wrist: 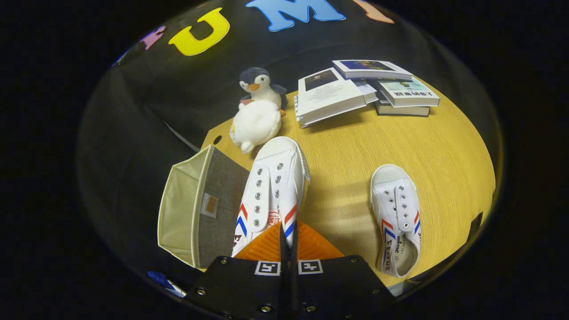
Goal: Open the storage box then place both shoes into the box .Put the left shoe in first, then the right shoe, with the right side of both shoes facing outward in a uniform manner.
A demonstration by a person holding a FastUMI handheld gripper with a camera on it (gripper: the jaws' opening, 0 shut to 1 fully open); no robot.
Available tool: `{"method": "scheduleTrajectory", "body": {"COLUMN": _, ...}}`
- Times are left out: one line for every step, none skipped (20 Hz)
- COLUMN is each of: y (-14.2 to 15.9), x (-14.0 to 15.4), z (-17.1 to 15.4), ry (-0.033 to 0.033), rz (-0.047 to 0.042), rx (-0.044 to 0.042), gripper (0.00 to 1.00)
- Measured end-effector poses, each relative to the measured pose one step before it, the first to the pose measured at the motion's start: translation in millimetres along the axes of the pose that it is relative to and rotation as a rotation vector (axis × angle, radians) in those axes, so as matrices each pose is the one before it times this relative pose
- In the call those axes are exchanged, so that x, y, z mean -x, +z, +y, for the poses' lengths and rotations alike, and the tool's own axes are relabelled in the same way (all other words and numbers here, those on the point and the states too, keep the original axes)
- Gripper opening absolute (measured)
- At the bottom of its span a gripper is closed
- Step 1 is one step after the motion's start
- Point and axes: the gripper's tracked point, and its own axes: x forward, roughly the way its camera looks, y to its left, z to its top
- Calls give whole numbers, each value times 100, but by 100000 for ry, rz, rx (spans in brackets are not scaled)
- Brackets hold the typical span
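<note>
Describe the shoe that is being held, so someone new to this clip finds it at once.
On the wooden table, beside the open fabric storage box, a white canvas shoe points toward the plush penguin. Unlike the second shoe lying apart, its heel side sits clamped between the fingers.

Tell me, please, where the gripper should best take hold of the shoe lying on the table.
Grip the free shoe by its collar wall near the heel, one finger inside the opening and one outside, coming from above on the heel side. It lies upright, toe away, its opening facing up and nearest the gripper, whose fingers are now shut on the held shoe.
</note>
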Motion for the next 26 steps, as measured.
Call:
{"method": "scheduleTrajectory", "body": {"y": 691, "x": 504, "z": 949, "ry": 1506, "rz": -1228, "rx": -4, "gripper": 0}}
{"method": "scheduleTrajectory", "body": {"y": 715, "x": 425, "z": 936, "ry": 1316, "rz": -1600, "rx": 583, "gripper": 0}}
{"method": "scheduleTrajectory", "body": {"y": 412, "x": 186, "z": 720, "ry": 1019, "rz": -803, "rx": 750, "gripper": 0}}
{"method": "scheduleTrajectory", "body": {"y": 569, "x": 331, "z": 691, "ry": 939, "rz": -757, "rx": 884, "gripper": 0}}
{"method": "scheduleTrajectory", "body": {"y": 499, "x": 373, "z": 741, "ry": 944, "rz": -630, "rx": 756, "gripper": 0}}
{"method": "scheduleTrajectory", "body": {"y": 409, "x": 115, "z": 876, "ry": 1154, "rz": -361, "rx": 609, "gripper": 0}}
{"method": "scheduleTrajectory", "body": {"y": 289, "x": 34, "z": 865, "ry": 1359, "rz": -434, "rx": 304, "gripper": 0}}
{"method": "scheduleTrajectory", "body": {"y": 231, "x": -86, "z": 952, "ry": 1468, "rz": -74, "rx": 371, "gripper": 0}}
{"method": "scheduleTrajectory", "body": {"y": 29, "x": -213, "z": 873, "ry": 1489, "rz": 32, "rx": 850, "gripper": 0}}
{"method": "scheduleTrajectory", "body": {"y": 38, "x": -171, "z": 830, "ry": 957, "rz": 149, "rx": 924, "gripper": 0}}
{"method": "scheduleTrajectory", "body": {"y": -138, "x": -309, "z": 755, "ry": 672, "rz": 332, "rx": 1100, "gripper": 0}}
{"method": "scheduleTrajectory", "body": {"y": -41, "x": -363, "z": 674, "ry": 514, "rz": 317, "rx": 1037, "gripper": 0}}
{"method": "scheduleTrajectory", "body": {"y": -201, "x": -364, "z": 861, "ry": 647, "rz": 727, "rx": 962, "gripper": 0}}
{"method": "scheduleTrajectory", "body": {"y": -150, "x": -434, "z": 820, "ry": 766, "rz": 454, "rx": 505, "gripper": 0}}
{"method": "scheduleTrajectory", "body": {"y": -256, "x": -447, "z": 753, "ry": 802, "rz": 896, "rx": 584, "gripper": 0}}
{"method": "scheduleTrajectory", "body": {"y": -168, "x": -510, "z": 780, "ry": 702, "rz": 522, "rx": 577, "gripper": 0}}
{"method": "scheduleTrajectory", "body": {"y": -268, "x": -541, "z": 715, "ry": 606, "rz": 475, "rx": 714, "gripper": 0}}
{"method": "scheduleTrajectory", "body": {"y": -292, "x": -530, "z": 682, "ry": 514, "rz": 787, "rx": 519, "gripper": 0}}
{"method": "scheduleTrajectory", "body": {"y": -356, "x": -631, "z": 658, "ry": 544, "rz": 897, "rx": 462, "gripper": 0}}
{"method": "scheduleTrajectory", "body": {"y": -209, "x": -576, "z": 628, "ry": 419, "rz": 433, "rx": -1, "gripper": 0}}
{"method": "scheduleTrajectory", "body": {"y": -318, "x": -642, "z": 619, "ry": 724, "rz": 662, "rx": 363, "gripper": 0}}
{"method": "scheduleTrajectory", "body": {"y": -228, "x": -646, "z": 583, "ry": 754, "rz": 416, "rx": 316, "gripper": 0}}
{"method": "scheduleTrajectory", "body": {"y": -291, "x": -777, "z": 440, "ry": 271, "rz": 591, "rx": -47, "gripper": 0}}
{"method": "scheduleTrajectory", "body": {"y": -339, "x": -676, "z": 342, "ry": -99, "rz": 1121, "rx": -37, "gripper": 0}}
{"method": "scheduleTrajectory", "body": {"y": -431, "x": -638, "z": 334, "ry": -495, "rz": 943, "rx": -125, "gripper": 0}}
{"method": "scheduleTrajectory", "body": {"y": -386, "x": -700, "z": 191, "ry": -513, "rz": 1312, "rx": 428, "gripper": 0}}
